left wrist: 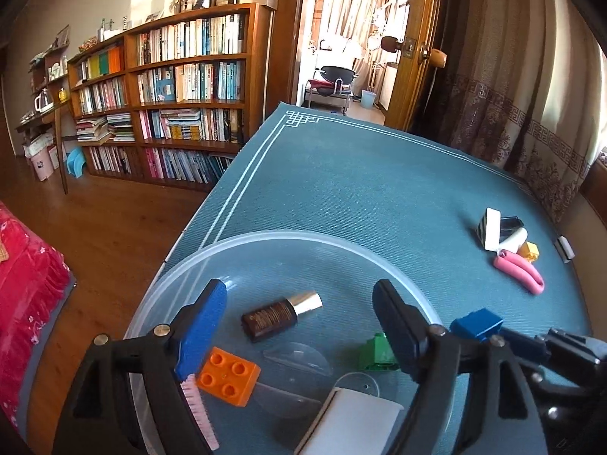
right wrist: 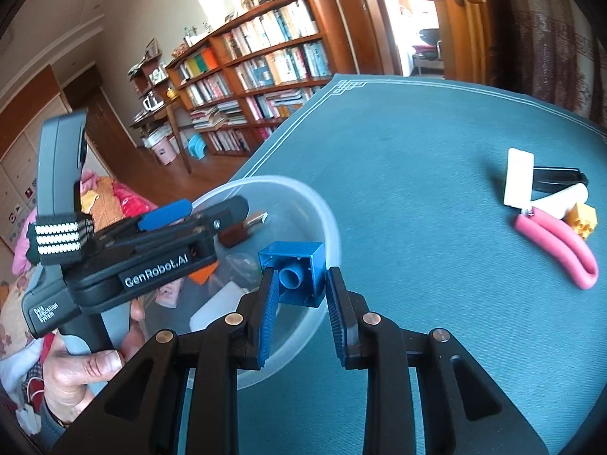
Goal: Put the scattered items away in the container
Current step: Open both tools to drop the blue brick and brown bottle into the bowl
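Observation:
My right gripper [right wrist: 301,271] is shut on a blue brick [right wrist: 299,256], holding it underside-up over the near rim of a clear plastic bowl [right wrist: 303,193]. In the left wrist view the bowl [left wrist: 265,236] holds a brown bottle [left wrist: 273,316], an orange brick [left wrist: 229,375], a green brick [left wrist: 377,352], a white box [left wrist: 353,417] and a pink brush [left wrist: 197,405]. My left gripper [left wrist: 299,288] hangs open above these with nothing between its fingers. The blue brick [left wrist: 478,322] sits just outside the bowl's right rim in that view.
On the blue table cloth [right wrist: 417,132], far right, lie a white block [right wrist: 518,176], a black clip [right wrist: 557,180], a white cylinder [right wrist: 561,199], a yellow brick [right wrist: 582,220] and a pink-handled tool [right wrist: 557,246]. A hand [right wrist: 83,371] holds the left gripper. The table's left edge drops to a wooden floor.

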`<state>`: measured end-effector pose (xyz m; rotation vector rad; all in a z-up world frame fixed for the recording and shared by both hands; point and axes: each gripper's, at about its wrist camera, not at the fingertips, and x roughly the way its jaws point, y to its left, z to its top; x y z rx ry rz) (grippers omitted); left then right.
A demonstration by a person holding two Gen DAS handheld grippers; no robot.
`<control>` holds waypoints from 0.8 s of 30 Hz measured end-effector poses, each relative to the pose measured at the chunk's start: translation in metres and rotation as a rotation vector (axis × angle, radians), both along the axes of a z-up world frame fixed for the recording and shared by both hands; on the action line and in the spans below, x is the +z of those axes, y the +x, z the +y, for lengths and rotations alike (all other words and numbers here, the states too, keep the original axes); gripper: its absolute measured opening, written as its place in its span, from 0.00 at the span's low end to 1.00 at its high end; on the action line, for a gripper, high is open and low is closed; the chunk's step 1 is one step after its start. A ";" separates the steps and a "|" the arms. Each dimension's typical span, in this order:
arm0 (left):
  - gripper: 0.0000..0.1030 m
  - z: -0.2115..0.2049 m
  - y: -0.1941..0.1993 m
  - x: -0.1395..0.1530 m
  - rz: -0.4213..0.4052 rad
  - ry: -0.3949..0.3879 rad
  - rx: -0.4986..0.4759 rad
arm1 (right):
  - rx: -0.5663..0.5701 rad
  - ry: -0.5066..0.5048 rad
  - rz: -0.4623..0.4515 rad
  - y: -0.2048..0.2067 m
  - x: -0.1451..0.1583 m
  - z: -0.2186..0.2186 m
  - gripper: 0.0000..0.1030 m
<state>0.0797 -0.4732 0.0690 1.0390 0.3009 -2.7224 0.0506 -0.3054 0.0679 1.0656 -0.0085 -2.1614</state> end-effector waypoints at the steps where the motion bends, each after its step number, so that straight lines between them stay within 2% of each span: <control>1: 0.80 -0.002 0.001 0.001 0.002 0.000 0.002 | 0.006 0.002 -0.003 0.001 -0.001 -0.003 0.27; 12: 0.81 -0.015 0.006 -0.002 0.003 0.028 0.031 | 0.040 0.026 -0.033 0.002 -0.011 -0.025 0.28; 15: 0.81 -0.016 0.008 -0.002 0.001 0.030 0.033 | 0.043 0.021 -0.052 -0.002 -0.014 -0.025 0.45; 24: 0.82 -0.020 0.009 -0.004 -0.005 0.042 0.049 | 0.044 0.013 -0.042 0.001 -0.014 -0.021 0.46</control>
